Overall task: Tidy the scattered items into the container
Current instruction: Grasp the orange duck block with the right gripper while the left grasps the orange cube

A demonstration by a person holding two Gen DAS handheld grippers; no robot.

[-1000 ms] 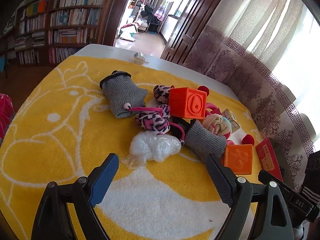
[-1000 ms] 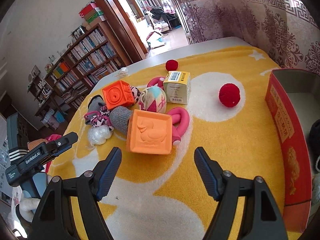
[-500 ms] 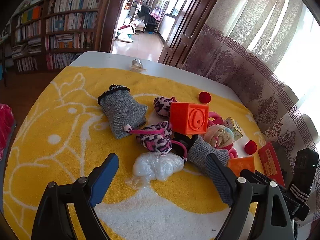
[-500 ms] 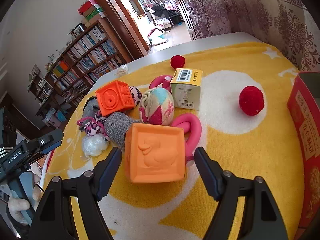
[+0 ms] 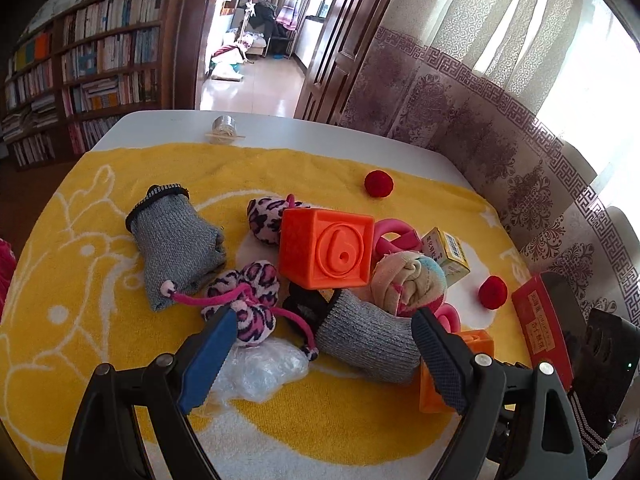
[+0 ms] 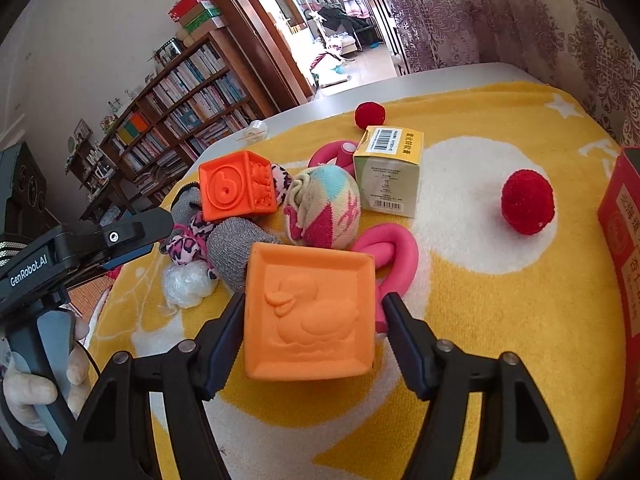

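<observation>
Yellow-and-white towelling [image 6: 460, 264] is seen covering the table, with bookshelves [image 5: 92, 68] and a curtain [image 5: 460, 92] behind. Nearest, the right gripper [image 6: 312, 344] is observed with jaws spread either side of the orange duck block [image 6: 310, 312]; whether the pads touch its sides cannot be told. The left gripper [image 5: 320, 356] is held open above a clear plastic bag [image 5: 260, 368] and a grey knitted sleeve [image 5: 368, 340]. Beyond these, a rolled sock ball [image 6: 324, 206], a pink ring [image 6: 390, 254], the orange numbered block [image 5: 326, 254], a leopard-print plush [image 5: 248, 300] and a yellow carton [image 6: 388, 170] are recorded, clustered together. Two red pompoms [image 6: 528, 202] lie apart. The red container [image 6: 624, 248] is noted at the right edge.
</observation>
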